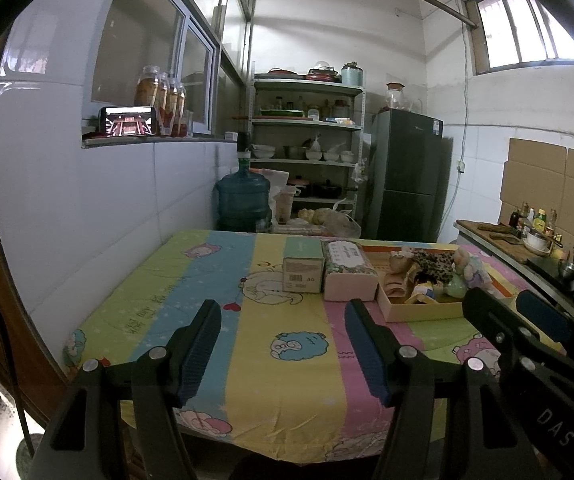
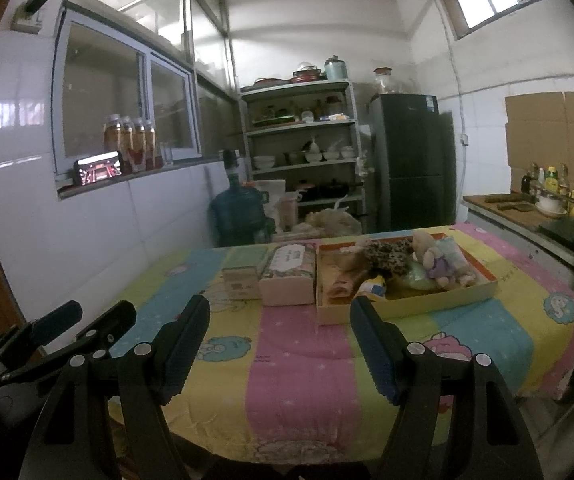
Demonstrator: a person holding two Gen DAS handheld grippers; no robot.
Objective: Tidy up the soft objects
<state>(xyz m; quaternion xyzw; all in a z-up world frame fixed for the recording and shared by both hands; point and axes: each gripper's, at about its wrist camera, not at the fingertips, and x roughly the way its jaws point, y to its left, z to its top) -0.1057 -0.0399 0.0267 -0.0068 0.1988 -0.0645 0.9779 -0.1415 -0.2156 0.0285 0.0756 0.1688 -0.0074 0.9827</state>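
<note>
Both tongs hover over the near edge of the counter (image 1: 287, 360), which wears a cartoon-sheep cloth in green, blue, yellow and pink stripes. The left tongs (image 1: 283, 354) stand with their jaws apart and nothing between them; the right tongs (image 2: 281, 354) are likewise spread and empty.

Ahead of the left tongs and to their right lies a shallow cardboard tray (image 1: 423, 312) heaped with soft toys (image 1: 443, 272): a leopard-print one, a pale plush with a purple patch, and others too tangled to name. Ahead of the right tongs the same tray (image 2: 439, 304) sits nearly straight on, its toys (image 2: 407, 260) seen more fully.

Only the left wrist view shows the small box (image 1: 302, 270) clearly enough to read a barcode label and what looks like "40"; it touches a tissue pack (image 1: 349, 274) with printed writing too small to read. That view also catches "DAS" on the body of the right tongs at the lower right. The right wrist view alone shows the far right end of the counter and the left tongs' arms at the lower left.

A lit phone (image 1: 129, 121) stands on the window ledge, well ahead and left.
</note>
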